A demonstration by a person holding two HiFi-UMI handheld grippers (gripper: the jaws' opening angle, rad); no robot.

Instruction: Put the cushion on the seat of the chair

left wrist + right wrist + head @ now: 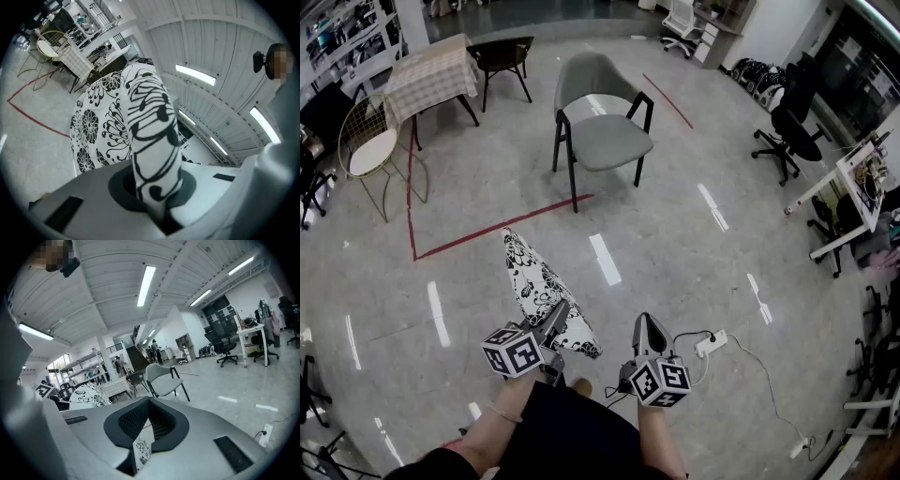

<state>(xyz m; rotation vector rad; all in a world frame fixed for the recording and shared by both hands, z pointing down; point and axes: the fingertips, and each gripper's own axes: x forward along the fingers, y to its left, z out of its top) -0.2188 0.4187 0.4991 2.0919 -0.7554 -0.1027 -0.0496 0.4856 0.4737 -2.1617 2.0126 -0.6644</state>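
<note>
Left claw clamped tight on the flowered cushion, which I'm holding on edge over the floor, well apart from the grey chair ahead, its seat bare. Right claw, just beside the cushion, is pinched together, gripping nothing I can make out.

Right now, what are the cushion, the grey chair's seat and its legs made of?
Cushion: soft fabric, matte, black floral print on white; it folds in the jaws of the left gripper. Chair seat: grey upholstery, probably fabric, no gloss. Legs: black, matte; painted metal or wood, can't tell.
</note>
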